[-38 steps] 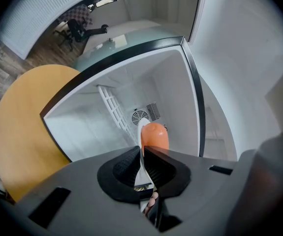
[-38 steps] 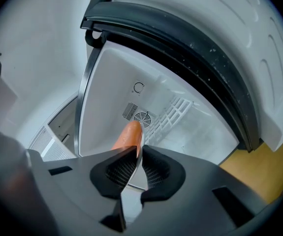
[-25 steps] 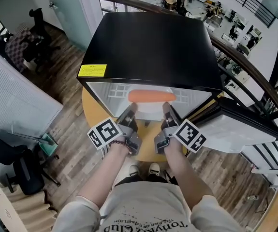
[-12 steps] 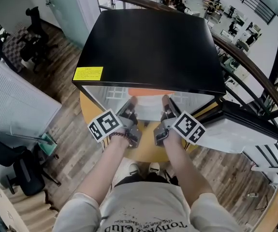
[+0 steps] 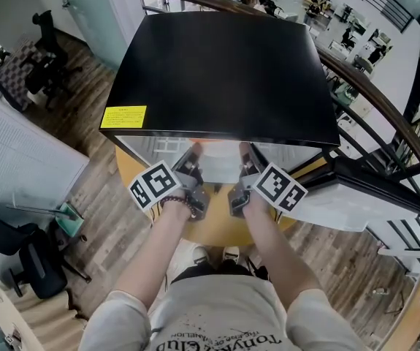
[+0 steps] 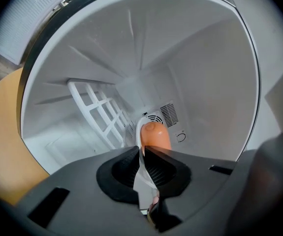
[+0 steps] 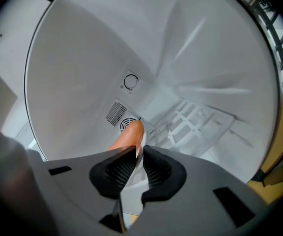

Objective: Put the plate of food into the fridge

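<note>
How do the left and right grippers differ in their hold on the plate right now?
The left gripper clamps the left rim of the plate; the right gripper clamps its right rim. In the left gripper view the orange food shows right of the clamped rim; in the right gripper view it shows left of it. Shared: both are shut on the thin white rim and point into the white inside of the fridge.

Round tan tbl (image 5: 218,228) sitting on wood-plank flr (image 5: 107,218). Black office chair (image 5: 38,258) standing at bottom L, w/ more chairs (image 5: 45,39) sitting near top L corner. White ribbed panel (image 5: 20,159) running along L edge. Dark curved handrail (image 5: 392,126) sweeping down R side. Beyond it, desks (image 5: 341,34) showing on a lower level, too small for detail.
</note>
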